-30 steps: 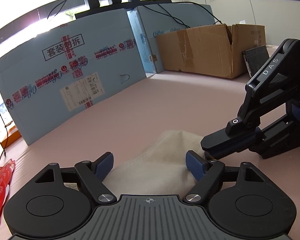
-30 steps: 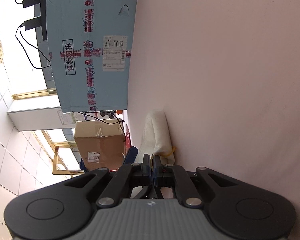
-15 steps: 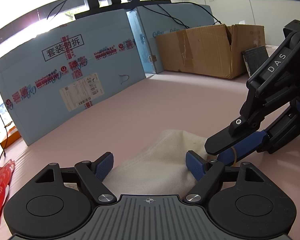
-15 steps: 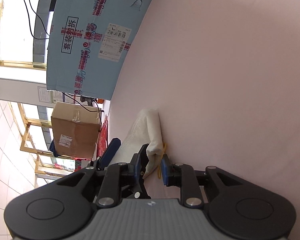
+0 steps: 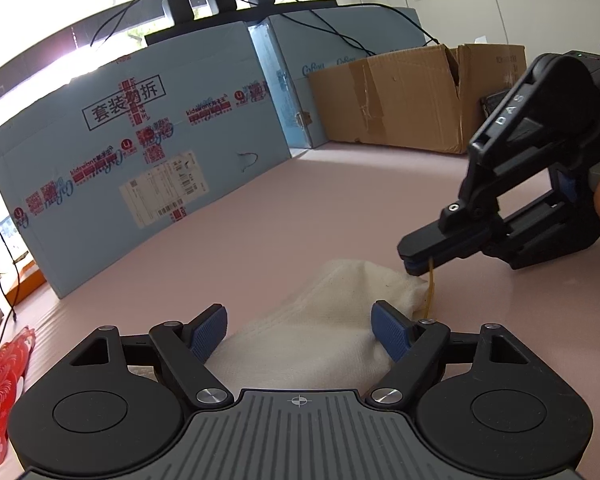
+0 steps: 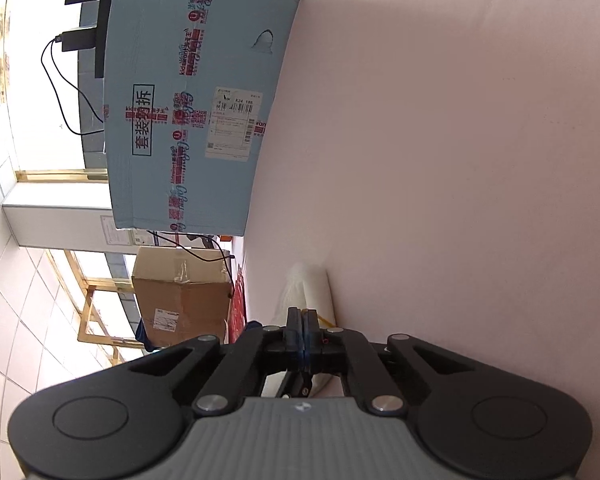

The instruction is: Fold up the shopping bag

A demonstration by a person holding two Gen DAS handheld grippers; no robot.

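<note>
Pink bench (image 5: 340, 200) carried the shopping bag (image 5: 320, 340); left hand-held gripper (image 5: 300, 326) released astride it, right hand-held gripper (image 5: 414, 260) clenched on its yellow string (image 5: 430, 288)

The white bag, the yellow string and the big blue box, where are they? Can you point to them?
white bag (image 5: 316, 340): left wrist view, middle of the cloth.
yellow string (image 5: 431, 286): left wrist view, the strand hanging below the right gripper's fingers.
big blue box (image 6: 220, 60): right wrist view, its printed front face.

Boxes (image 5: 140, 168) behind; open table (image 5: 300, 220).
</note>
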